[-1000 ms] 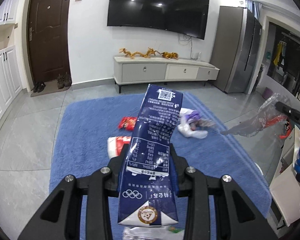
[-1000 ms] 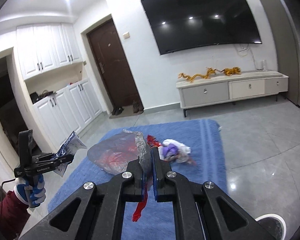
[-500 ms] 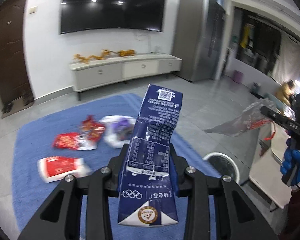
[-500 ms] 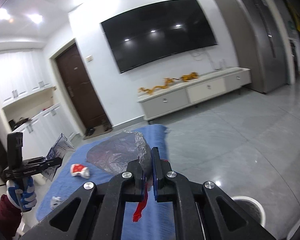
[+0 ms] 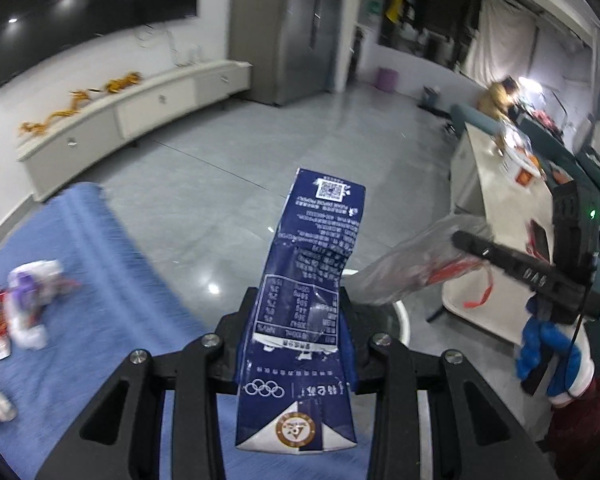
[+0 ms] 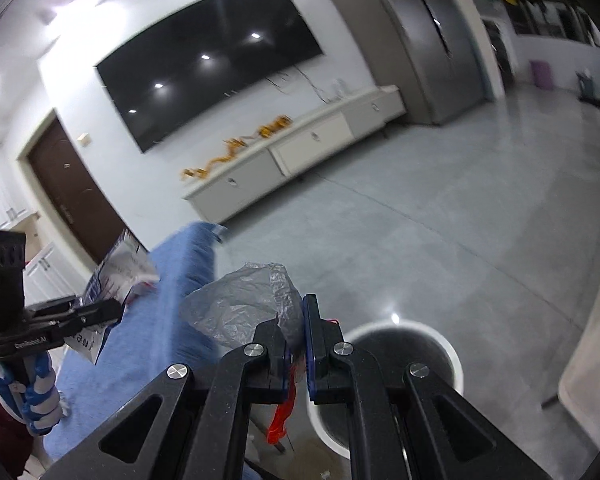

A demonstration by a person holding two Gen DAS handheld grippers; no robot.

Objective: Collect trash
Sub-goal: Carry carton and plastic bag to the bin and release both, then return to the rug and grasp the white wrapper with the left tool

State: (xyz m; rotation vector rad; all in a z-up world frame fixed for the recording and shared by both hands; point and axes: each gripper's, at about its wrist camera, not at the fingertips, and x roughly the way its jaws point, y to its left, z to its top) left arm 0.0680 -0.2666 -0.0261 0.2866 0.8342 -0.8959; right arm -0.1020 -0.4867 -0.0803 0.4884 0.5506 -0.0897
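The bin point(image 6: 456, 354) sits on the floor just beyond and below the right gripper point(image 6: 296, 354), nearer to it than to the left gripper point(image 5: 300, 344). The right gripper tilts down, jaws pinched shut on a clear bag point(image 6: 240, 304). The left gripper's jaws, partly open, clamp a flattened blue carton point(image 5: 308, 280) pointing lengthwise away, the bin's rim just right of it.

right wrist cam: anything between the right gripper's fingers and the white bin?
Nothing solid. In the right wrist view the right gripper, shut on the clear plastic bag, hangs just short of the white bin; only bare grey floor surrounds it.
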